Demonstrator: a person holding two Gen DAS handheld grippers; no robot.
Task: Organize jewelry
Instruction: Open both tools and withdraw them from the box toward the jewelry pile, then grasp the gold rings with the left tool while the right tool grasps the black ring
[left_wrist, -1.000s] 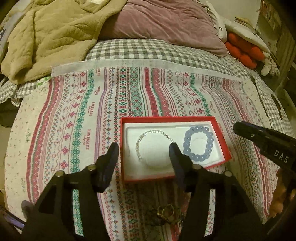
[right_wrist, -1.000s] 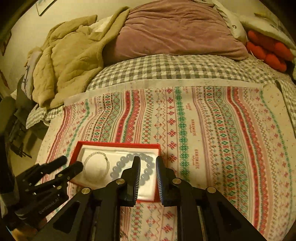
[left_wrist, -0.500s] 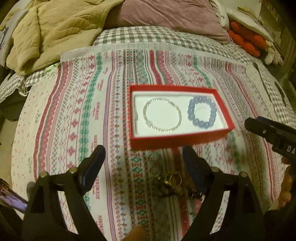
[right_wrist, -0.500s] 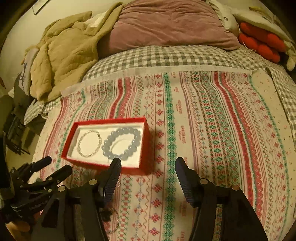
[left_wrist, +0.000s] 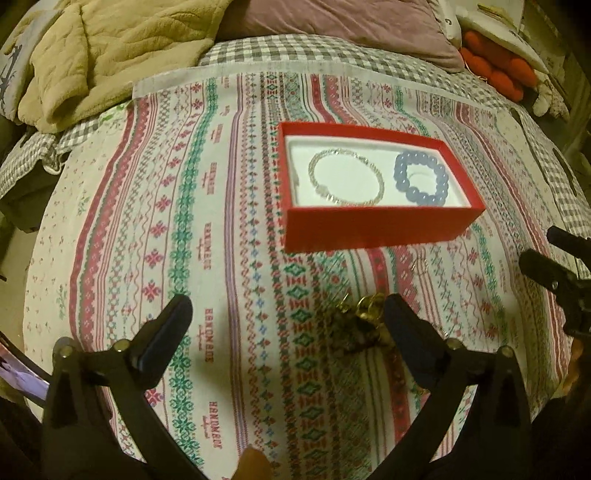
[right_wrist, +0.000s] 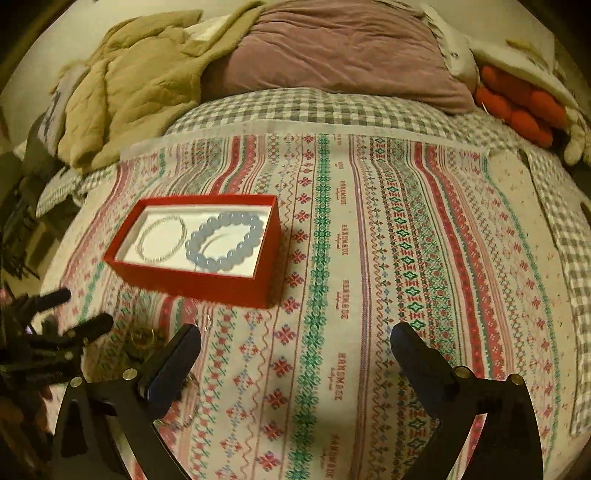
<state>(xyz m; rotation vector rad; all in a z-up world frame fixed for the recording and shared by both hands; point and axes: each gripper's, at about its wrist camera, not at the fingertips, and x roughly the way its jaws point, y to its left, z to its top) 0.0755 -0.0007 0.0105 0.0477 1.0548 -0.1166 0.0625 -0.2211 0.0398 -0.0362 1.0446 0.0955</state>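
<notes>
A red box with a white lining stands on the patterned cloth; it also shows in the right wrist view. Inside lie a silver chain bracelet and a blue bead bracelet. A small heap of gold jewelry lies on the cloth in front of the box, dim in the right wrist view. A thin ring lies beside it. My left gripper is open and empty, just short of the heap. My right gripper is open and empty over bare cloth, right of the box.
The striped cloth covers a checked bedsheet. A tan blanket and a mauve pillow lie at the back. Red plush sits at the back right. The bed edge drops off at the left.
Both grippers have pulled back from the box and opened wide; the right one was nearly shut a second ago. The gold heap has come into fuller view.
</notes>
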